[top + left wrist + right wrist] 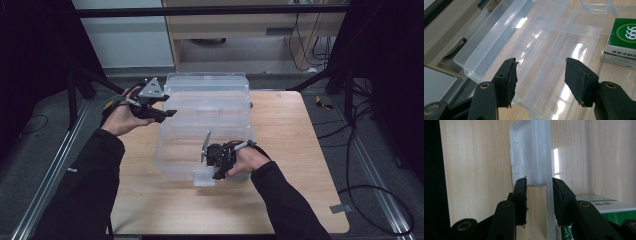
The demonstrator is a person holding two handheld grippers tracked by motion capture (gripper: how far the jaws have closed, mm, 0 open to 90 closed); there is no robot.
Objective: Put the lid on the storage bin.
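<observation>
Over the wooden table (290, 150) we go, and the big clear plastic organiser box (207, 107) sits in the middle of it, running from the far edge toward the person. The right hand-held gripper (216, 167) is down at the near end of the box, and in the right gripper view its two black pads stand either side of the box's near wall by the white latch tab (530, 155), lightly closed around that clear wall, one pad outside and one inside. A green and white carton (604, 210) lies just beside it in that view, behind the clear plastic. The left hand-held gripper (167, 114) hangs at the box's far left corner, above the rim, jaws wide apart with nothing between them. In the left gripper view those open jaws look down into the box's divided compartments (541, 50), with the same green carton (622, 42) off to the right.
</observation>
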